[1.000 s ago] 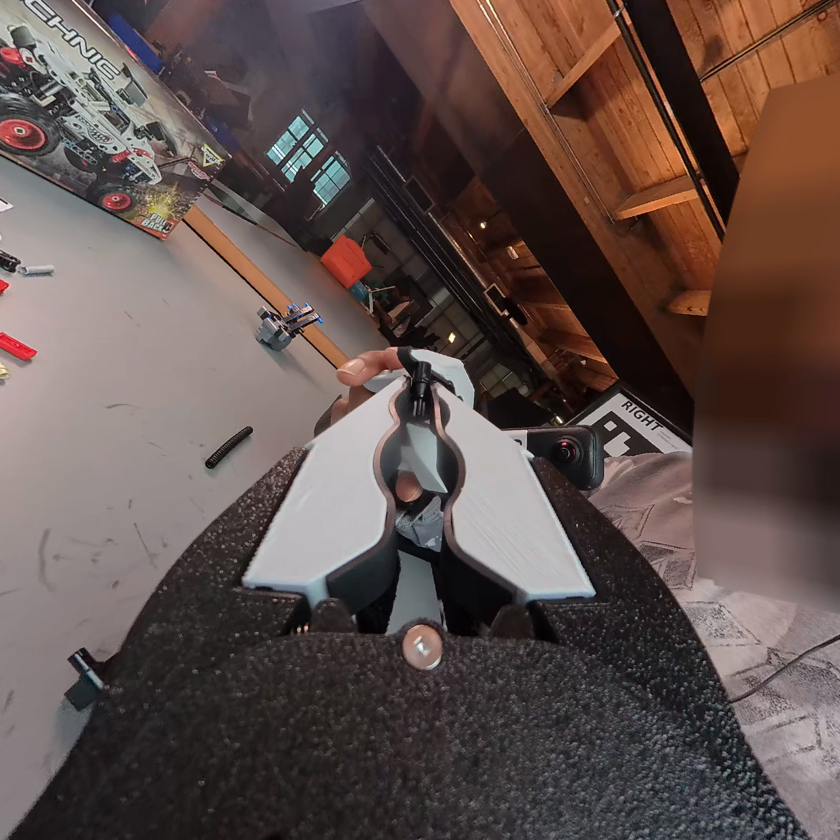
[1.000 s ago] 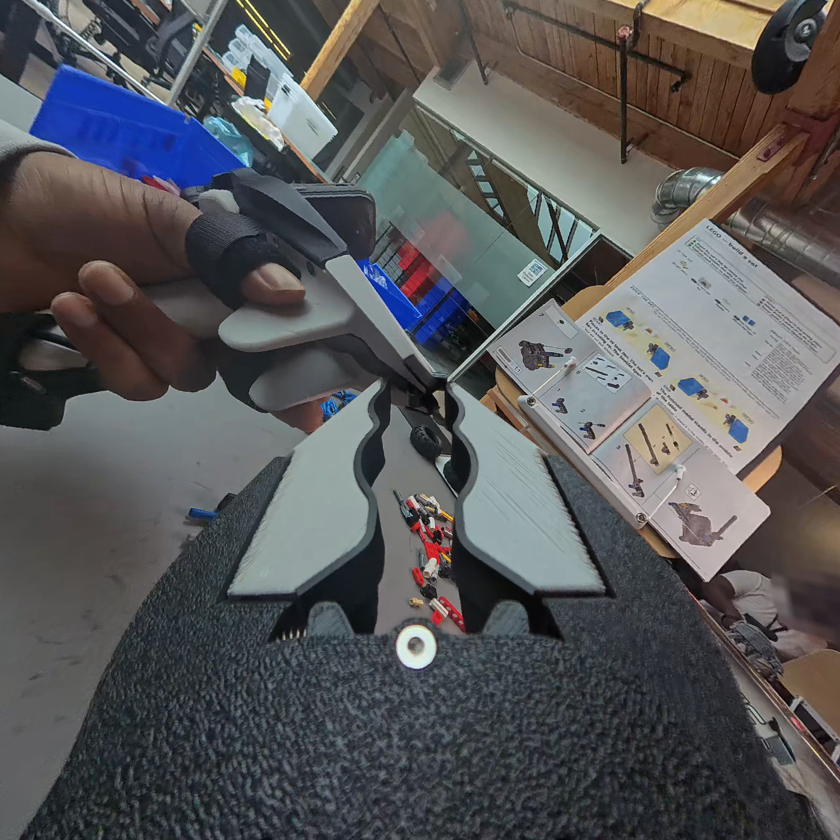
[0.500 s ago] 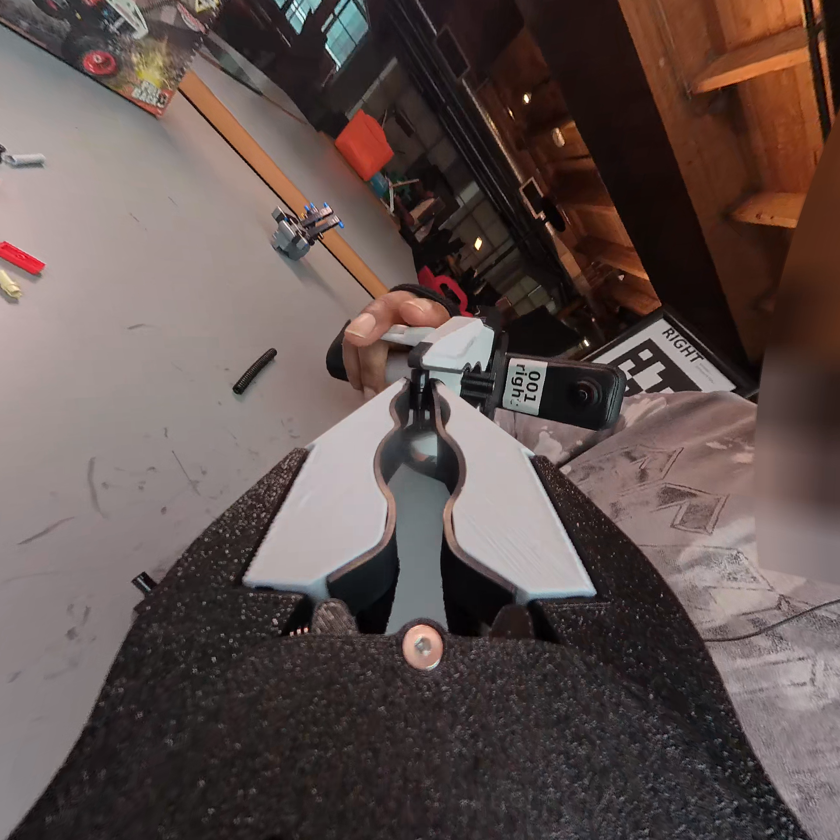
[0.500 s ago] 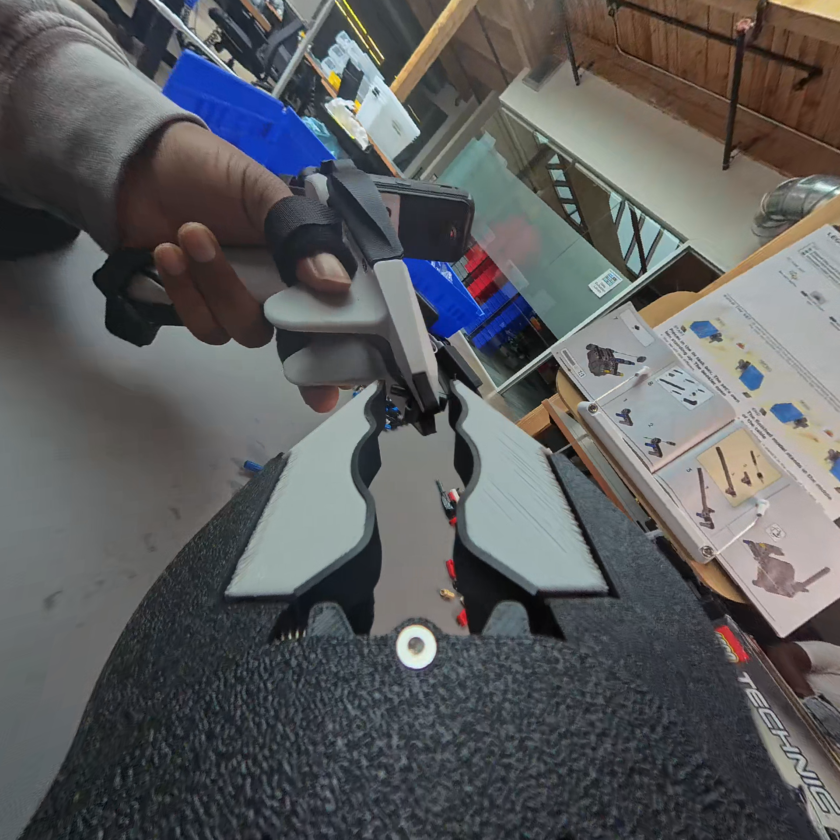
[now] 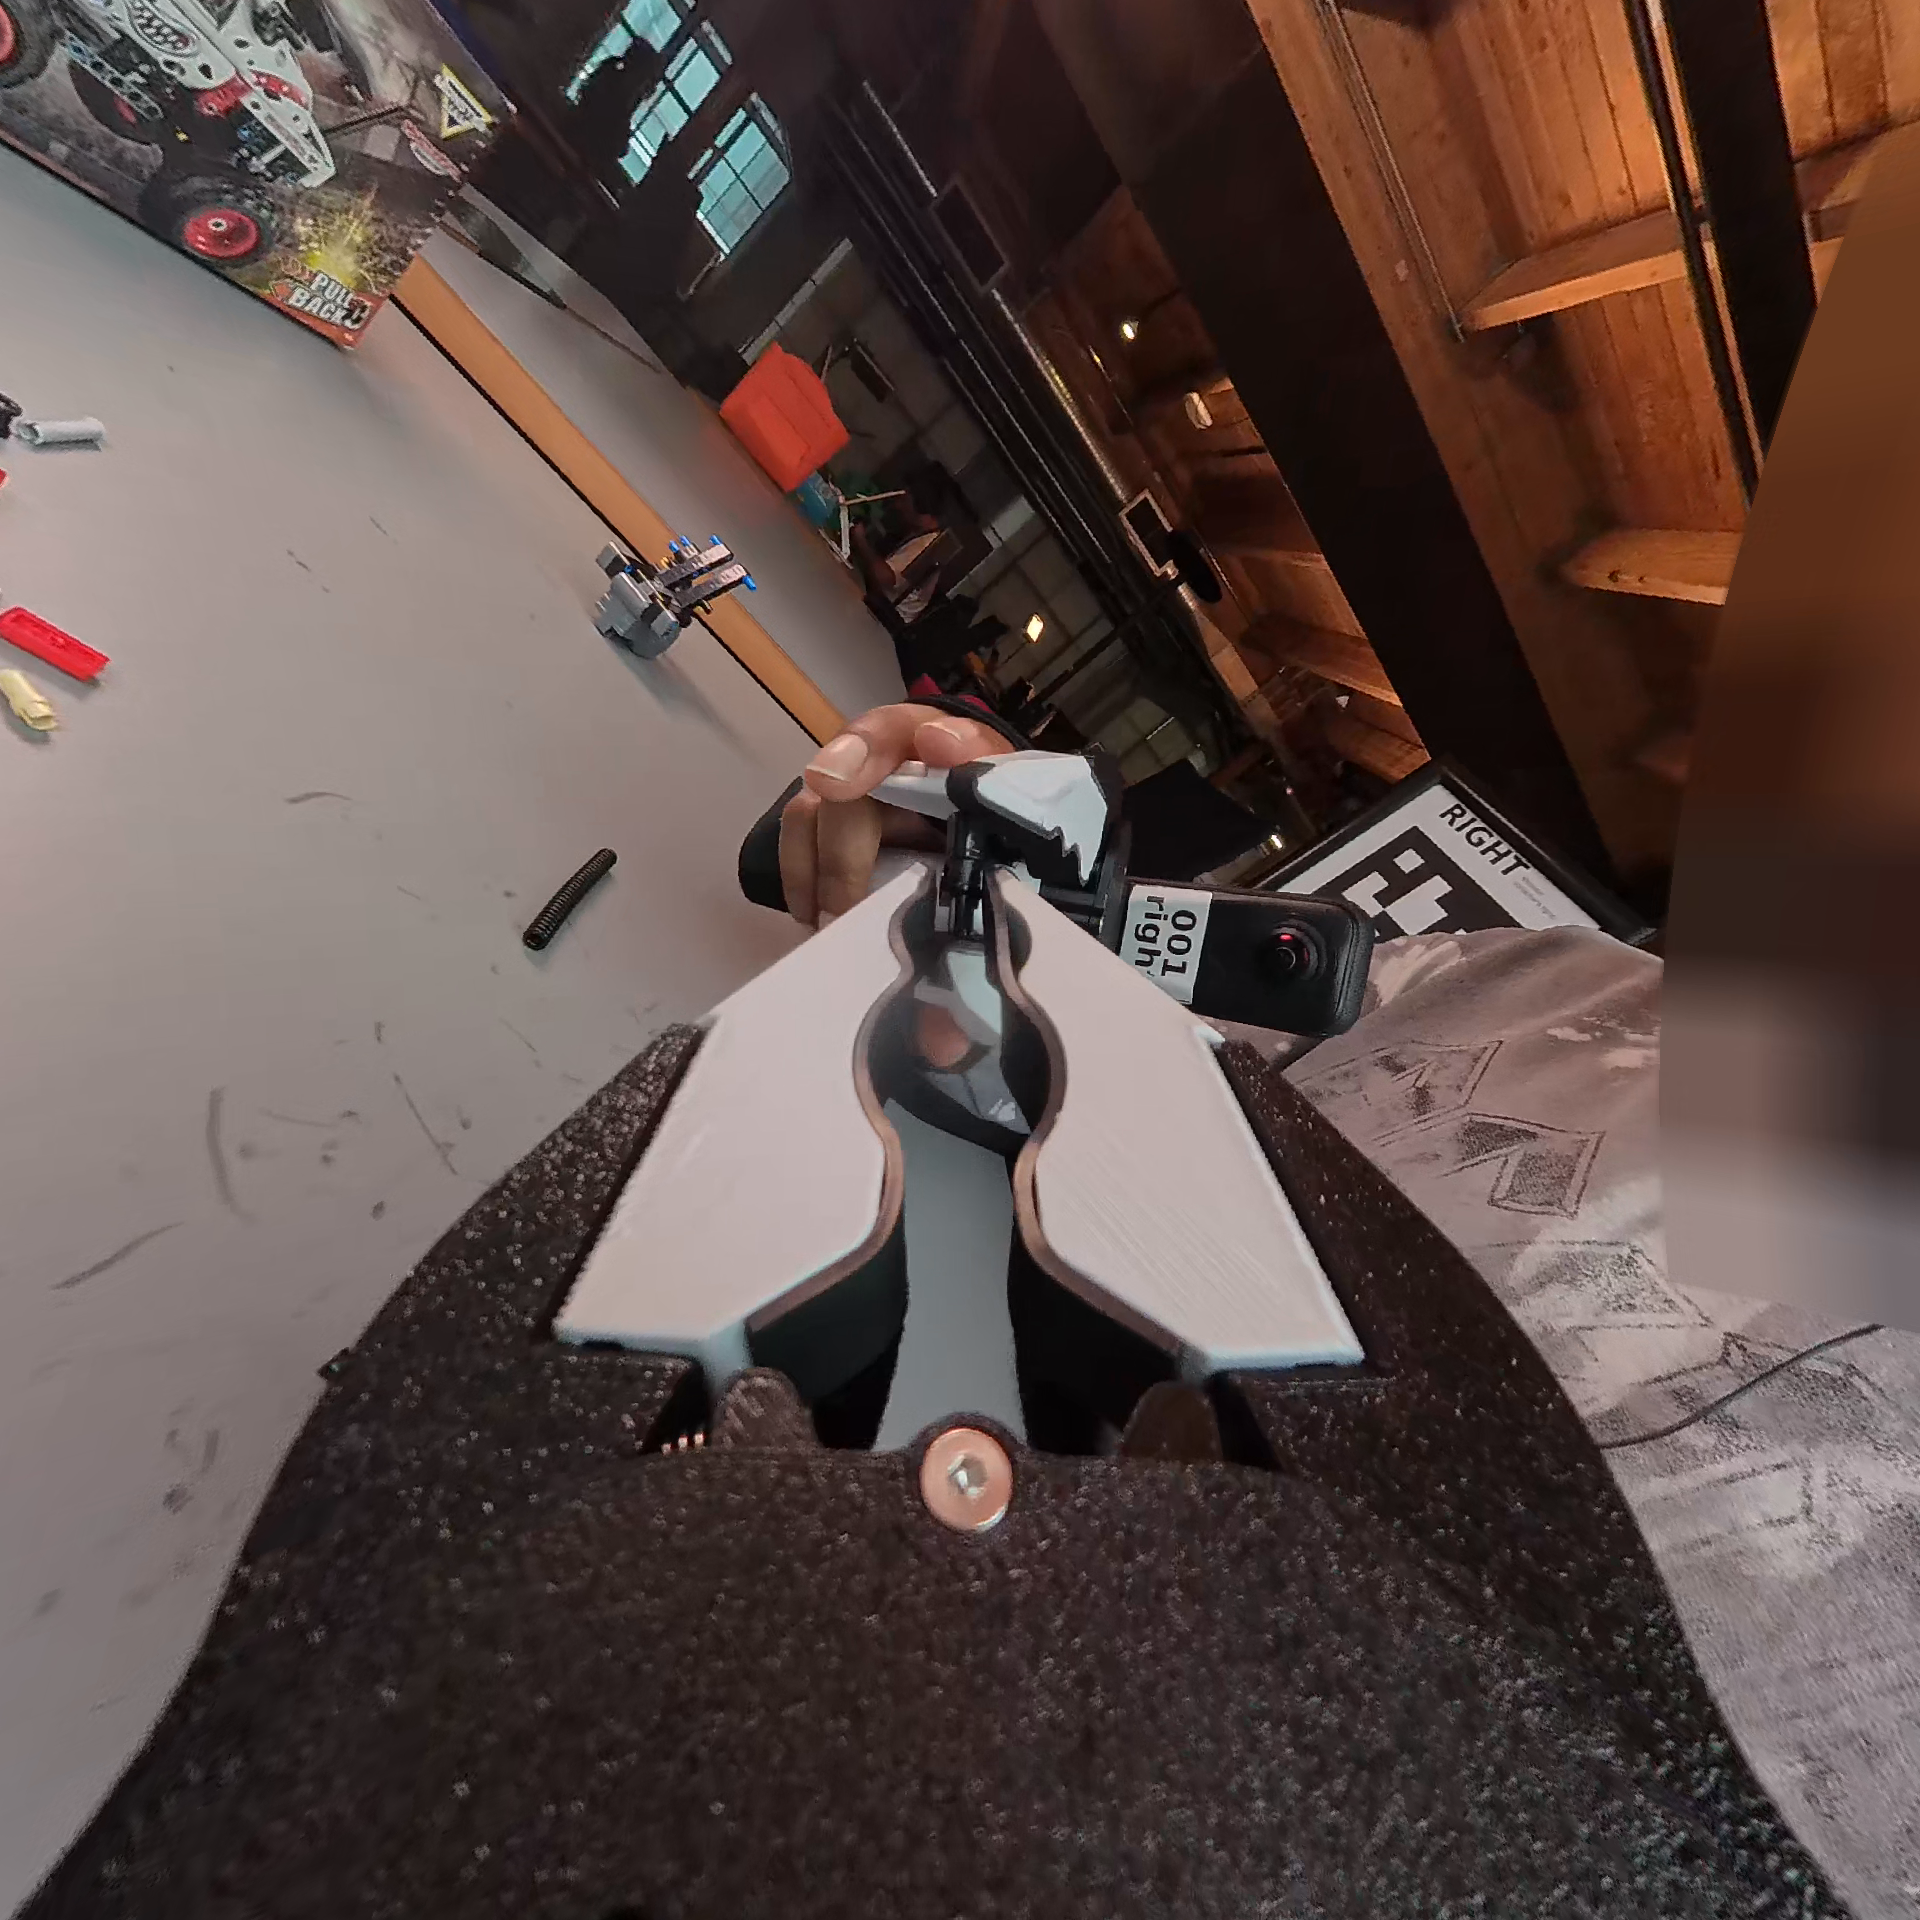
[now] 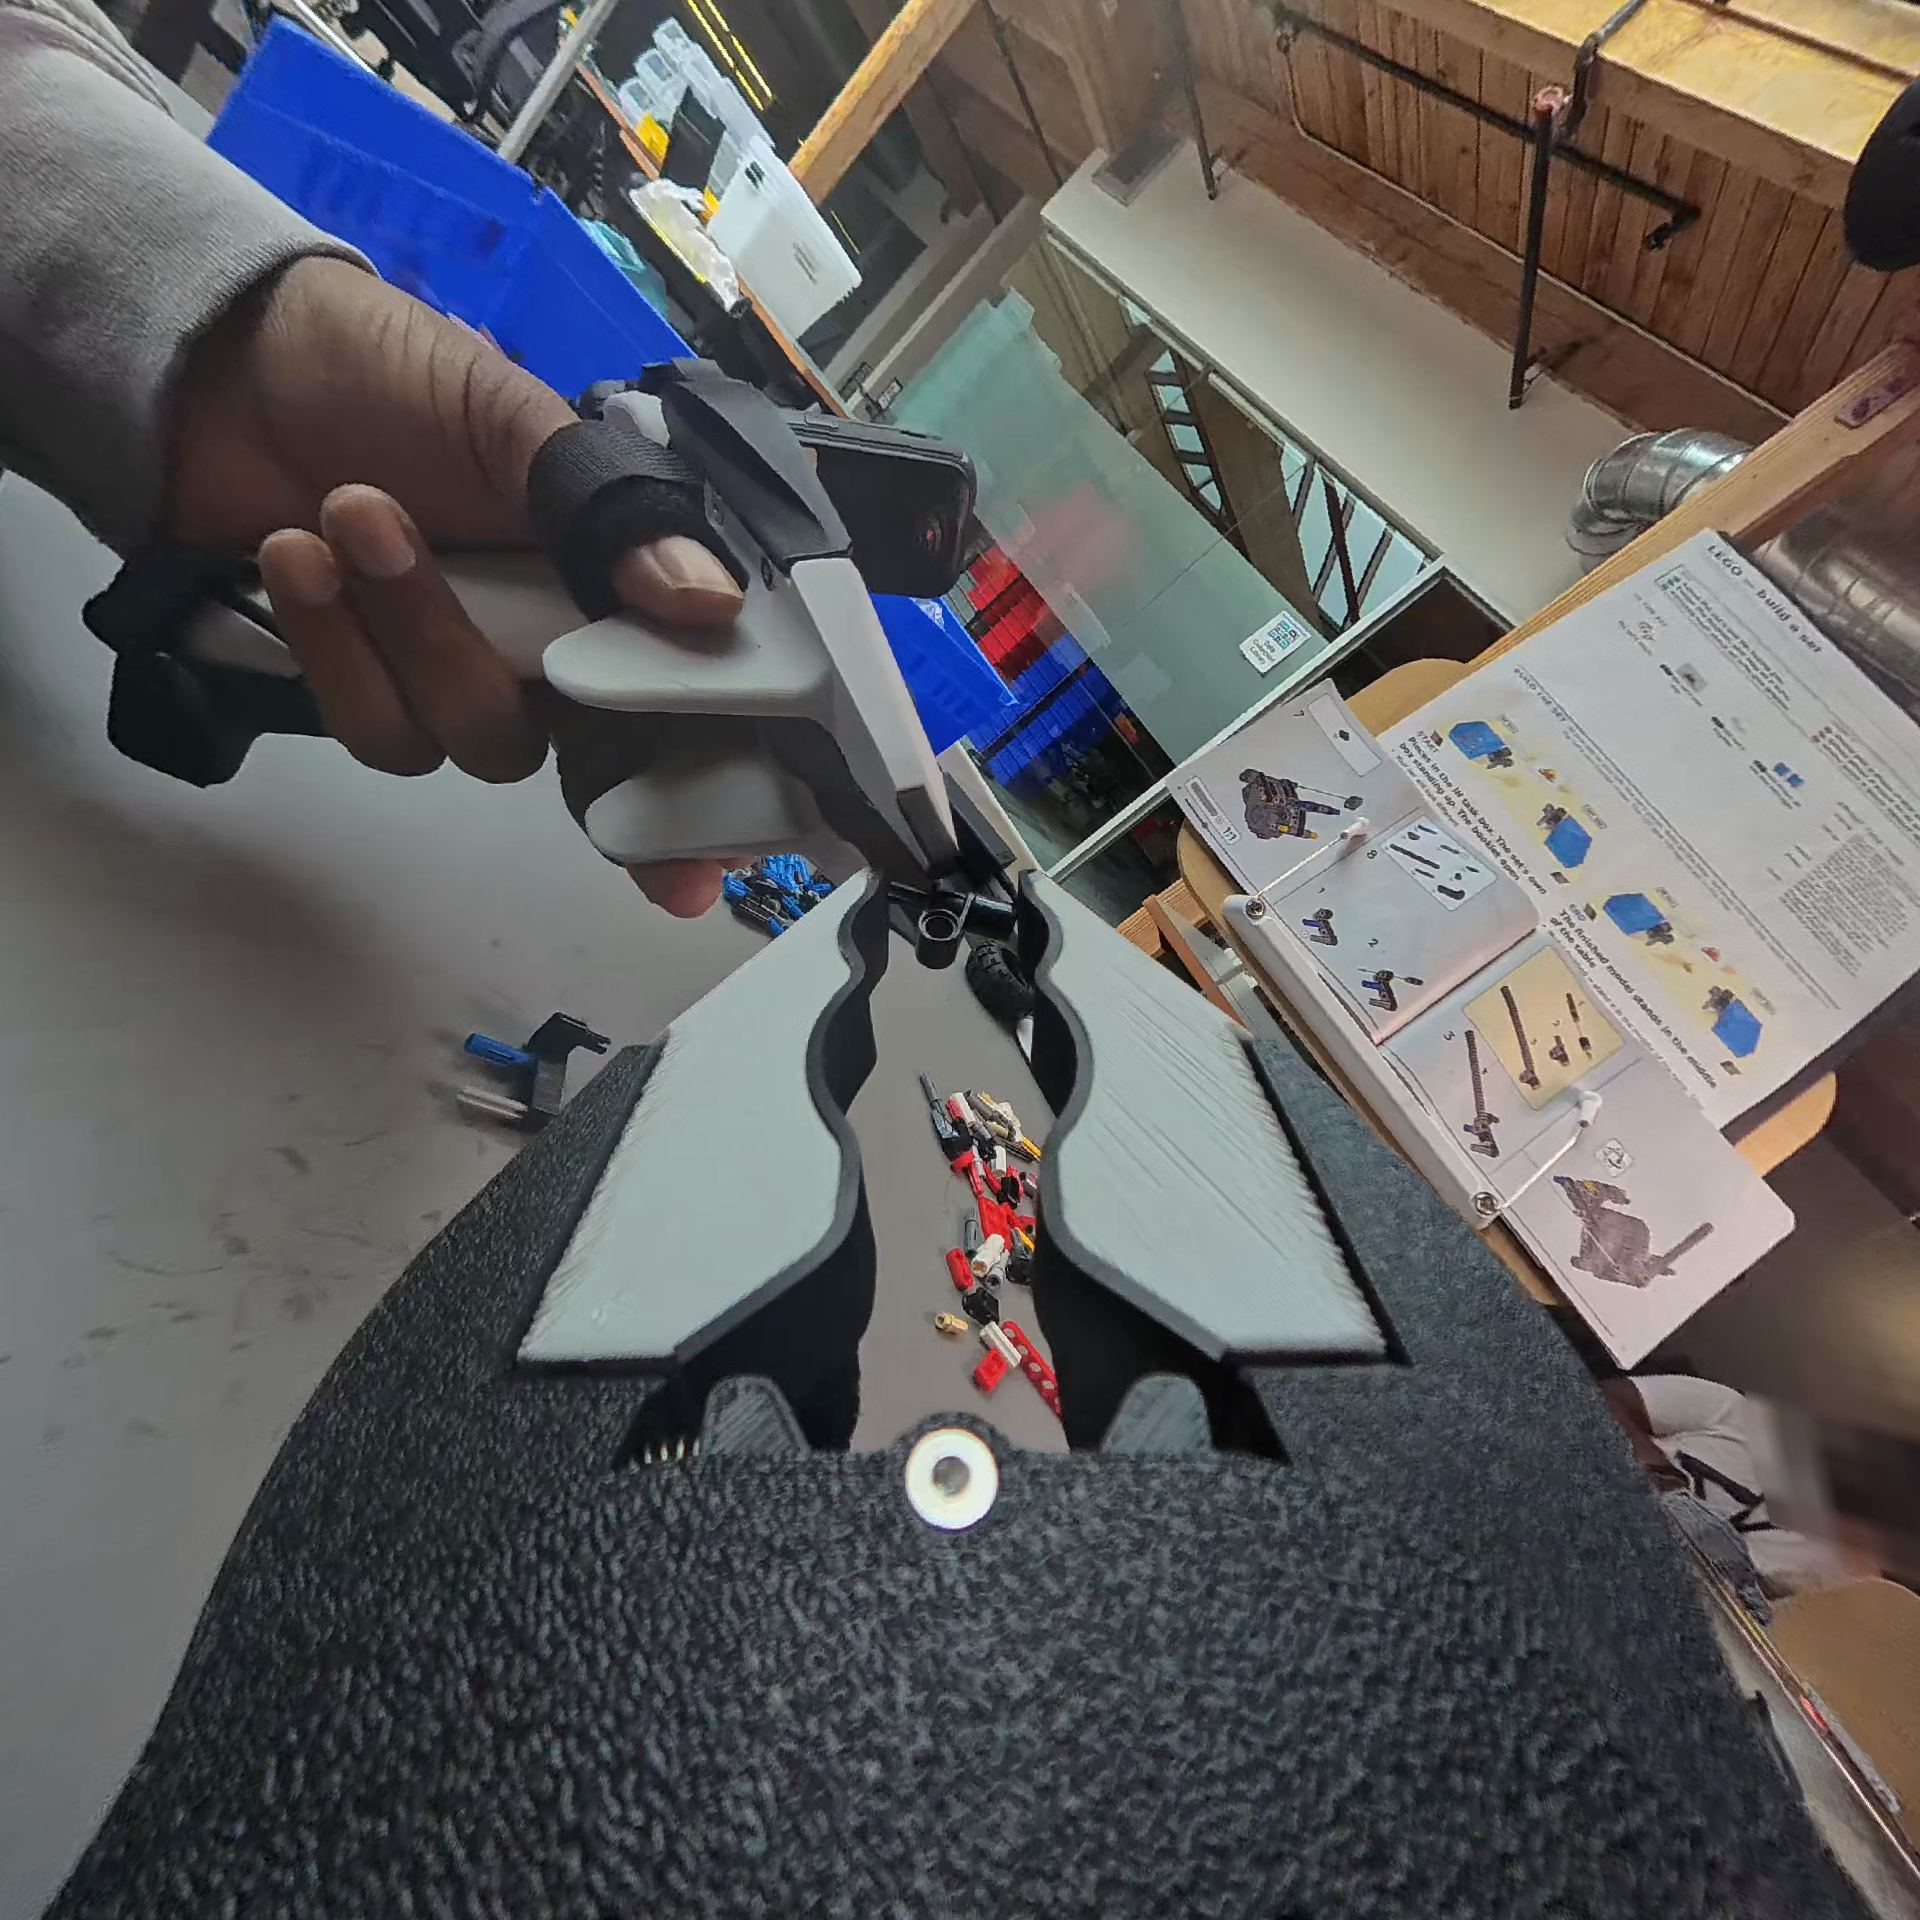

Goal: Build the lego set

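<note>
Both tools are now meeting tip to tip above the surface (image 5: 312, 935), having drawn together. The left tool (image 5: 961, 896) and right tool (image 6: 951, 904) are both clenching one black connector (image 6: 951, 920), likely mid-handover or joining.

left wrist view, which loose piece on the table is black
The ribbed black tube, alone mid-table; the flat red piece and pale yellow piece lie far left.

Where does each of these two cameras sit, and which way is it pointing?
Left wrist view: rides the left hand-held gripper, facing the other gripper, a hand and the grey table.
Right wrist view: rides the right hand-held gripper, facing the loose pieces, instruction booklet and other hand.
Shared: both meet at one small black piece.
</note>
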`<state>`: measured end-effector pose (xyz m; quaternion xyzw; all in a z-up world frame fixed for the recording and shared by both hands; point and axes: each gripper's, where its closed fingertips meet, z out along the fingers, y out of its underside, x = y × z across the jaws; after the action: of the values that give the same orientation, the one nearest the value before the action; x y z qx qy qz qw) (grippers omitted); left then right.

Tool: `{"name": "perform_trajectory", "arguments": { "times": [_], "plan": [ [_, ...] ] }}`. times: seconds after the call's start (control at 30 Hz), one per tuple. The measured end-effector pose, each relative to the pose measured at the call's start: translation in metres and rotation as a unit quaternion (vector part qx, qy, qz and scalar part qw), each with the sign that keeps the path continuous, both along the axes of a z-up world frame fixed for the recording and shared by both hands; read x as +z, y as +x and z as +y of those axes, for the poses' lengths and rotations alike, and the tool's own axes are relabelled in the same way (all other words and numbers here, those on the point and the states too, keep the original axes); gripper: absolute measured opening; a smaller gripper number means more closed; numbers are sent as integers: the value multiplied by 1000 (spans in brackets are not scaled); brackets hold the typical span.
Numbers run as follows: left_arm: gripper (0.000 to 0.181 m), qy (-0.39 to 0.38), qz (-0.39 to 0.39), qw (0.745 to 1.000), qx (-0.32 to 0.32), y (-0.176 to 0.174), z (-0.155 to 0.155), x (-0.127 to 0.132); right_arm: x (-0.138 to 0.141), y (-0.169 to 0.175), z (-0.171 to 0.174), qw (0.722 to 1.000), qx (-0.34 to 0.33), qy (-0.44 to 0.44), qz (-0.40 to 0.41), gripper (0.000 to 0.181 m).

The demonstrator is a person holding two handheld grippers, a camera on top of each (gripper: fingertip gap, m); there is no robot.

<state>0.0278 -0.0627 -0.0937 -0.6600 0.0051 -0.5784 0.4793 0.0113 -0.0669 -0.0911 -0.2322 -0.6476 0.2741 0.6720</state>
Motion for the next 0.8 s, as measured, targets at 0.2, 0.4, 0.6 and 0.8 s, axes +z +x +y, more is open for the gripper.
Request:
{"name": "perform_trajectory", "arguments": {
  "times": [0.2, 0.4, 0.6, 0.8],
  "plan": [
    [5, 13, 63, 998, 0, 1, -4, -4, -5, -2, -4, 999, 15, -25, -13, 24],
    [5, 67, 328, 942, -7, -5, -12, -35, -31, 14, -22, 943, 176, -217, -181, 20],
    [6, 100, 449, 888, -8, -5, -15, -50, -34, 20, -19, 902, 213, -306, -218, 20],
    [6, 133, 457, 879, -28, 7, -23, -44, -46, 20, -18, 897, 207, -305, -242, 19]
  ]
}}
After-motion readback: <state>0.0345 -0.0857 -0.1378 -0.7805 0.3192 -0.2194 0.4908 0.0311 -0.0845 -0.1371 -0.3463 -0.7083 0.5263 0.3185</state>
